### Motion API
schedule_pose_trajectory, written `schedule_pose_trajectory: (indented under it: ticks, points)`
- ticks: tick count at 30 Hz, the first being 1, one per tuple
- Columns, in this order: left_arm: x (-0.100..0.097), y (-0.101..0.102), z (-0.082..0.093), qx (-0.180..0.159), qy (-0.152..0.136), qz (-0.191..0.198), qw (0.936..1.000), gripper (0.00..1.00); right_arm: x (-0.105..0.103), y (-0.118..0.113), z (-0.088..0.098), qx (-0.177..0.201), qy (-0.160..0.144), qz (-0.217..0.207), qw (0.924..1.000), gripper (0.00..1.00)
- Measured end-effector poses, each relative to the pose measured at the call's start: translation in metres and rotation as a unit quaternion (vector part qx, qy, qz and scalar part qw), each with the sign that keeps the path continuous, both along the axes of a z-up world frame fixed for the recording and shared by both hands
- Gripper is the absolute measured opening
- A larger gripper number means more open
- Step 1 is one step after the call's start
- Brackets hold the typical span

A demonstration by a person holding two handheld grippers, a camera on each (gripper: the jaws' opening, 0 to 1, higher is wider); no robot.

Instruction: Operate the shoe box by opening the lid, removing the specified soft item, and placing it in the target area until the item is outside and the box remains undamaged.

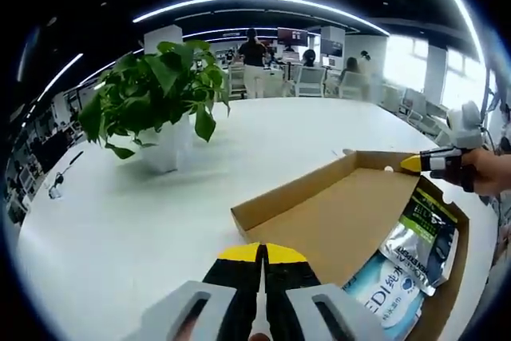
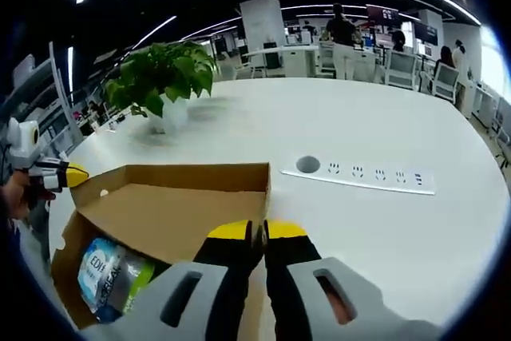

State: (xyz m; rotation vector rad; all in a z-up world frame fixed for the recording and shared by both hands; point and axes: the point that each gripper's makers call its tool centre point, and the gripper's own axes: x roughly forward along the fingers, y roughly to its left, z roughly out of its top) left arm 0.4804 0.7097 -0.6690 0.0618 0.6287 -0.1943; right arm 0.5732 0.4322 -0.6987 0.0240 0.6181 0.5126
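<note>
Left gripper (image 1: 262,251) jaws together at shoe box (image 1: 335,221) lid edge; soft packs (image 1: 403,265) inside.

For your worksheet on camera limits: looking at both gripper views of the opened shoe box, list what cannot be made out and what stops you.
- Packs in the shoe box: the left gripper view's rim cuts them off; print too small.
- Same packs, right gripper view: partly behind the box wall.
- Right gripper: whether its jaws pinch the lid edge is unclear.
- Left gripper: jaws together, contact with the lid unclear.
- Plant pot: leaves hide its top.
</note>
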Motion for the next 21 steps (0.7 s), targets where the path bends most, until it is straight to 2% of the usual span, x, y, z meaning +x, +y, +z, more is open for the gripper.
schedule_pose_trajectory:
  ticks: [6,10,13,15,21]
  points:
    - [-0.004,0.001,0.005,0.000,-0.003,-0.002,1.0000,0.00,-0.005,-0.006,0.006,-0.002,0.001,0.000,1.0000,0.07]
    - [-0.005,0.003,0.008,-0.008,-0.007,0.007,0.9999,0.07,-0.008,-0.013,0.014,0.000,-0.003,-0.002,1.0000,0.08]
    - [-0.009,0.002,0.011,-0.013,-0.014,0.011,0.9998,0.07,-0.013,-0.017,0.019,0.003,-0.008,-0.001,1.0000,0.09]
    - [-0.014,0.002,0.013,-0.014,-0.018,0.015,0.9996,0.07,-0.018,-0.021,0.023,0.004,-0.012,0.003,0.9999,0.09]
    - [-0.037,-0.004,0.027,-0.048,-0.040,0.045,0.9970,0.08,-0.036,-0.031,0.030,0.008,-0.020,0.018,0.9996,0.11]
